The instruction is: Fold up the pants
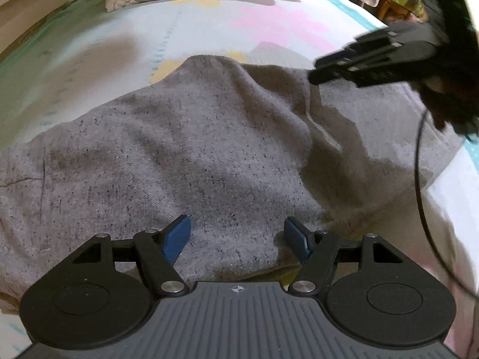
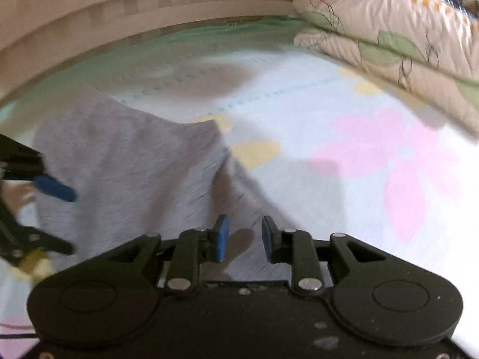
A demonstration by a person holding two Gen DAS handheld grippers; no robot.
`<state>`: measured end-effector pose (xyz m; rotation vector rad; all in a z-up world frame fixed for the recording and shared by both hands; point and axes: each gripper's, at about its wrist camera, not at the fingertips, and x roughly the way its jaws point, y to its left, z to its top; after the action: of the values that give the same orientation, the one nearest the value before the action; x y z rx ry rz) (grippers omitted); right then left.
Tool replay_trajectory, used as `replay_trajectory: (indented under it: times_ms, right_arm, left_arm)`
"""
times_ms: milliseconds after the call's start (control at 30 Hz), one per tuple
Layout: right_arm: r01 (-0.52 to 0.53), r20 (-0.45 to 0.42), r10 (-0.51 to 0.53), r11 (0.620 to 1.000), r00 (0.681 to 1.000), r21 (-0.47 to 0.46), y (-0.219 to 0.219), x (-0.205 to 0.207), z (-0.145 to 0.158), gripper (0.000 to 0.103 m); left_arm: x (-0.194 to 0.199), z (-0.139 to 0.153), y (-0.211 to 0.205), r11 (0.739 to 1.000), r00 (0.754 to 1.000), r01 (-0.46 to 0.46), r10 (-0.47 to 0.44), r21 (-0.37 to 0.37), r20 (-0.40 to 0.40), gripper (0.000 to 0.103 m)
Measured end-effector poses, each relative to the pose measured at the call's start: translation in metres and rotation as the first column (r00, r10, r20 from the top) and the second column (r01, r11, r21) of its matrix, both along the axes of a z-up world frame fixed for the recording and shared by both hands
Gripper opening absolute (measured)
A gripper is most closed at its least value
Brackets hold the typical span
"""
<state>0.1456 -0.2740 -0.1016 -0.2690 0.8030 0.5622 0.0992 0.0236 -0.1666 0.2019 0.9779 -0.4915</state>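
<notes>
The left gripper [image 1: 238, 236] tilts down over the near edge of the speckled grey knit pants [image 1: 185, 155], its blue-padded fingers [image 1: 176, 237] spread wide and released, with cloth below them but nothing pinched. The right gripper [image 2: 243, 237] also slopes downward, above the right part of the garment; its blue pads [image 2: 222, 237] stand a narrow gap apart, parted and holding nothing, the fabric lying beneath rather than between them. In the left wrist view it reaches in from the upper right, blurred, with a black cable [image 1: 419, 179] hanging from it.

The pants lie spread across the pastel flowered bedsheet [image 1: 209, 27], their long axis running left to right in the left wrist view, with a raised ridge of cloth peaking toward the far side and a creased fold to the right of it.

Beyond the pants, a folded cream quilt with green leaf print [image 2: 389, 45] rests at the far end of the bed. A pale wooden bed frame [image 2: 119, 9] runs along the far left edge. Nothing lies on the garment itself.
</notes>
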Motion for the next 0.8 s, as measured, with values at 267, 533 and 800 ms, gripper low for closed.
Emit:
replay_trajectory:
  times_ms: [267,533,800]
  right_arm:
    - [-0.101,-0.025,0.1,0.992,0.995,-0.071,0.012,0.025,-0.014,0.002]
    - [0.091,0.029,-0.089,0.993,0.996,-0.074,0.003,0.025,-0.012,0.017]
    - [0.071,-0.16,-0.042,0.98,0.986,0.186,-0.006,-0.063,0.001,0.022]
  left_arm:
    - [-0.012,-0.002,0.0,0.999,0.999,0.027,-0.028,0.018,0.041,0.068]
    - [-0.014,0.006,0.003,1.0,0.999,0.007,-0.007,0.0,0.044,0.068]
    - [-0.015,0.009,-0.012,0.999,0.998,0.031,-0.029,-0.04,0.049,0.068]
